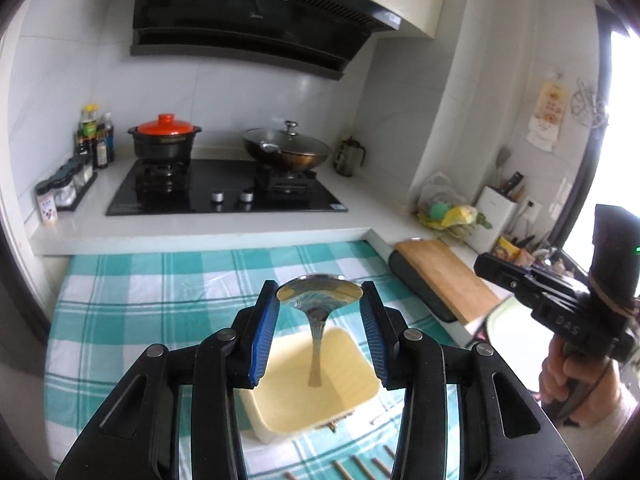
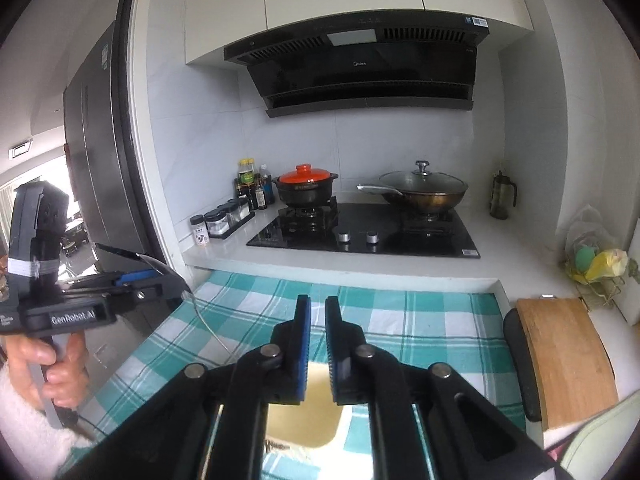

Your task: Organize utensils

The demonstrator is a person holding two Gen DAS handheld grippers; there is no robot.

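Observation:
My left gripper point(image 1: 320, 298) is shut on the bowl of a steel spoon point(image 1: 318, 300) and holds it above a pale yellow square tray point(image 1: 344, 396) on the teal checked cloth point(image 1: 160, 300). The spoon's handle hangs down over the tray. From the right wrist view the left gripper point(image 2: 176, 276) is at the left, with the spoon handle point(image 2: 212, 332) curving down from it. My right gripper point(image 2: 318, 340) is nearly shut with nothing between its pads, above the tray point(image 2: 304, 420). Several brown chopsticks point(image 1: 360, 468) lie on the cloth near the tray.
A raised white counter behind the cloth holds a black hob point(image 1: 224, 192), an orange-lidded pot point(image 1: 164, 140), a lidded wok point(image 1: 286, 148) and spice jars point(image 1: 60, 192). A wooden cutting board point(image 1: 444, 276) lies at the right. A knife block point(image 1: 496, 212) stands beyond it.

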